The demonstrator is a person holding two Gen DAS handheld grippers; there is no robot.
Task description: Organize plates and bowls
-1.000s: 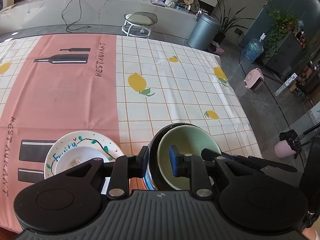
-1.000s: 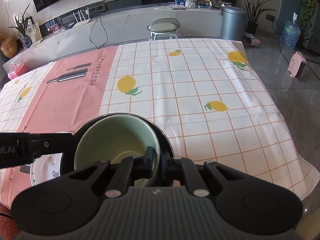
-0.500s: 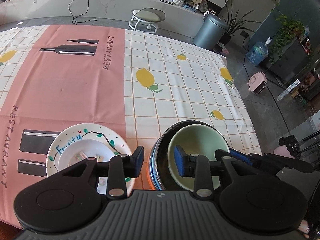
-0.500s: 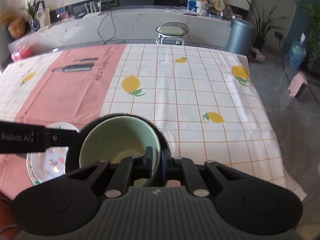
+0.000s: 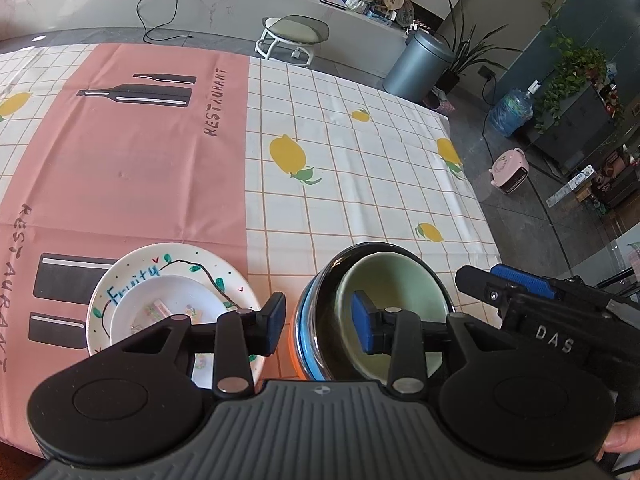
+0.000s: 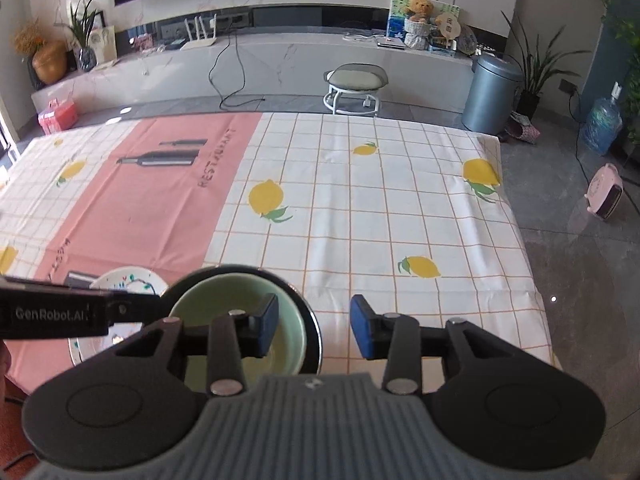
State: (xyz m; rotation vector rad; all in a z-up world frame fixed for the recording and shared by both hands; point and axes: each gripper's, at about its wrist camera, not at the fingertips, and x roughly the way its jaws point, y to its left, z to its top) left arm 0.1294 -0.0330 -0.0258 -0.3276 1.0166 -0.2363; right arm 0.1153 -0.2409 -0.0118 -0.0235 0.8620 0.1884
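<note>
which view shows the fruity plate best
The left wrist view: the fruity plate shows its lettering, vine and a smaller white dish on it. In the right wrist view only a sliver of the plate shows behind the left gripper.

Table in lemon-print tablecloth [image 5: 360, 184], painted plate [image 5: 176, 258] (left), dark bowl [image 5: 316, 280]

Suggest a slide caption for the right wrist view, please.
Right gripper opening clear of the green bowl nested in a dark bowl on the lemon tablecloth.
</note>
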